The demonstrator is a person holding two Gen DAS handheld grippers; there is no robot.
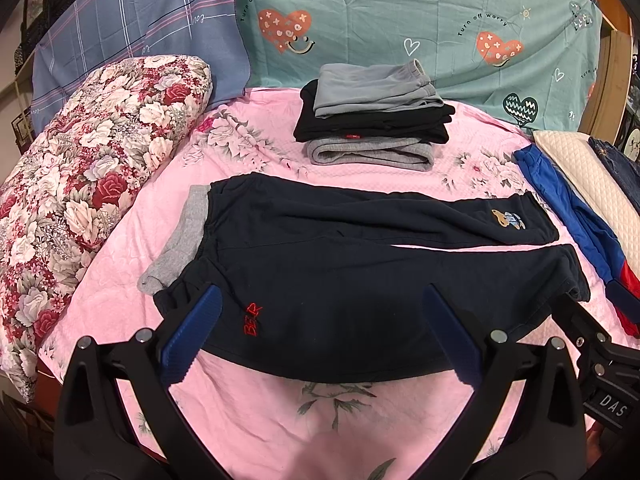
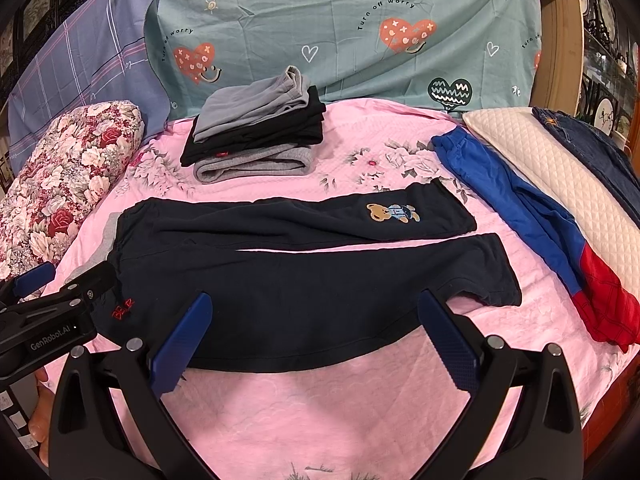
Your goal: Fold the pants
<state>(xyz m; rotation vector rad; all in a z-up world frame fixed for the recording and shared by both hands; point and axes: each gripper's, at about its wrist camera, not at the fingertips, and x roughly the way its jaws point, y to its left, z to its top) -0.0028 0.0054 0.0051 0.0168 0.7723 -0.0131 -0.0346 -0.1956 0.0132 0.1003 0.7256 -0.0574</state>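
A pair of dark navy cotton sweatpants (image 1: 360, 264) lies spread flat across the middle of the pink floral quilted bedspread (image 1: 280, 420), waistband toward nine o'clock and both legs running toward three o'clock, a thin strip of pink showing between them. The far leg carries a small embroidered bear (image 2: 394, 213), and red stitched lettering (image 1: 252, 318) sits near the waist on the near side; a grey ribbed waistband lining (image 1: 182, 240) peeks out at the nine o'clock end. The left tool (image 1: 320, 312) hovers over the near edge of the hip area, its blue-padded fingers (image 1: 192, 340) spread wide with nothing between them. The right tool (image 2: 316, 316) hangs over the near leg, likewise gaping wide and gripping nothing; from its view the left tool's black frame juts in at eight o'clock. At twelve o'clock beyond the pants stands a stack of folded grey and black garments (image 1: 372, 116). At three o'clock a blue and red garment (image 2: 532, 224) lies lengthwise beside a cream quilted pillow (image 2: 560, 168), with dark denim (image 2: 592, 148) past that. A red and white rose-print bolster (image 1: 80, 184) fills the nine o'clock side, and a teal heart-print sheet (image 1: 400, 20) hangs behind the bed.
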